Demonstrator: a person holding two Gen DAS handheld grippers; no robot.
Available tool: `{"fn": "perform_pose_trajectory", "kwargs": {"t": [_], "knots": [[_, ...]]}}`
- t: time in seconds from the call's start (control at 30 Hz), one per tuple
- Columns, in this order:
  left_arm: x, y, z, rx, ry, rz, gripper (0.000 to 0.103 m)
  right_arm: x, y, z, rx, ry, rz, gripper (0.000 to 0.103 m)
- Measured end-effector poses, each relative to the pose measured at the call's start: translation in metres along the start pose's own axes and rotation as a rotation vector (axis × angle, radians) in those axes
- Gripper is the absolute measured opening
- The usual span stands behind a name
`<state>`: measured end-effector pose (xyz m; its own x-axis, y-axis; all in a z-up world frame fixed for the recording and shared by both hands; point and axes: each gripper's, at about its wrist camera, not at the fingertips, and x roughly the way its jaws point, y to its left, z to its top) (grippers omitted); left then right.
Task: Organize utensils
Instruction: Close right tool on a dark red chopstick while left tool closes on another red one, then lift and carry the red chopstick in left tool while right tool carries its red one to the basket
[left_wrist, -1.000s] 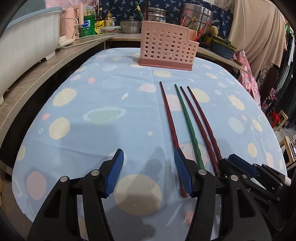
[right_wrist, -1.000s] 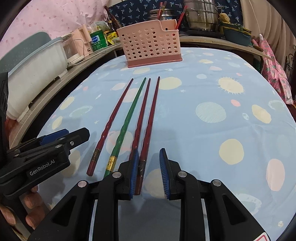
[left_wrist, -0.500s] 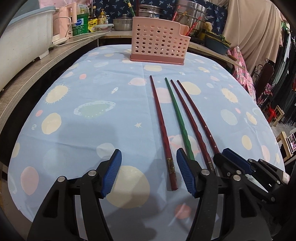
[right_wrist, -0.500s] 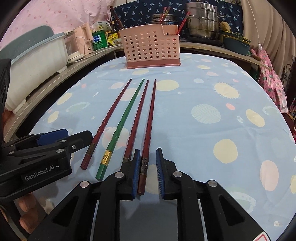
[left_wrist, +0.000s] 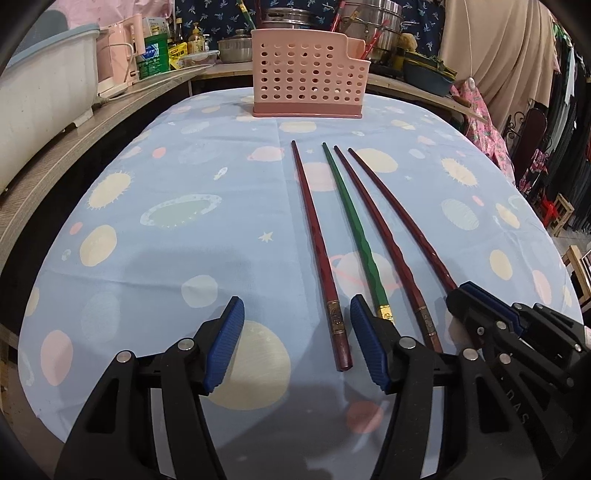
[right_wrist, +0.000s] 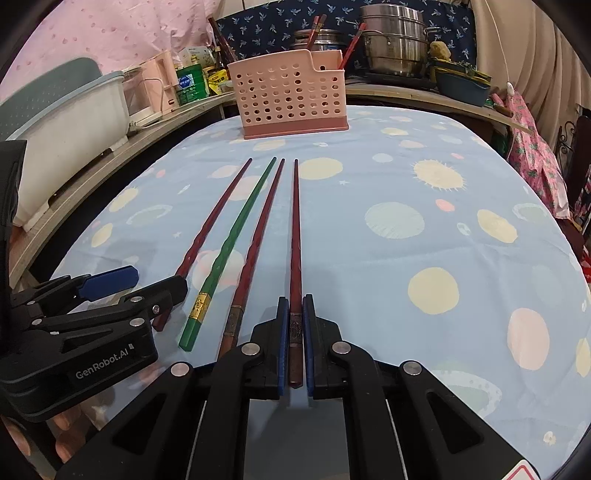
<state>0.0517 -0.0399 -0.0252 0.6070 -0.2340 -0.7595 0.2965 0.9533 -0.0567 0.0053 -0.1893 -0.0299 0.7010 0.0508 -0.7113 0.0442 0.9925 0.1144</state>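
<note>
Now the right gripper (right_wrist: 294, 343) has clamped its fingers onto the rightmost red chopstick (right_wrist: 295, 236), so it's ready to lift toward the pink basket (right_wrist: 291, 99). Left gripper (left_wrist: 295, 345) sits half-open around the leftmost chopstick (left_wrist: 317, 251), jaws narrowing, not touching. Only the right view shows the clamp itself.

Home kitchen, cluttered. Steel stockpots (right_wrist: 393, 40) and a lidded pan (left_wrist: 236, 50) crowd the wooden counter (left_wrist: 74, 136) beside bottles and cartons. Planet-print tablecloth (right_wrist: 406, 221); clothes hanging at right (left_wrist: 569, 92).
</note>
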Motion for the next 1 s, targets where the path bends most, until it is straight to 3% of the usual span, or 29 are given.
{"fn": "perform_pose_trajectory", "kwargs": {"t": [0.23,0.47,0.53,1.0], "knots": [[-0.0005,-0.0015,0.0002,0.014,-0.003,0.002,0.039,-0.0002,0.0000,-0.0015,0.011,-0.006,0.002,0.007],[-0.0008,0.0010,0.0012,-0.011,0.008,-0.031,0.011,-0.0013,-0.0014,-0.0025,0.018,-0.005,0.010,0.007],[-0.0006,0.0013,0.0013,-0.014,0.012,-0.038,0.007,-0.0014,-0.0016,-0.0023,0.020,-0.004,0.011,0.007],[-0.0013,0.0047,0.0037,-0.037,0.038,-0.064,0.007,-0.0044,-0.0080,-0.0024,0.070,0.016,0.050,0.007]]}}
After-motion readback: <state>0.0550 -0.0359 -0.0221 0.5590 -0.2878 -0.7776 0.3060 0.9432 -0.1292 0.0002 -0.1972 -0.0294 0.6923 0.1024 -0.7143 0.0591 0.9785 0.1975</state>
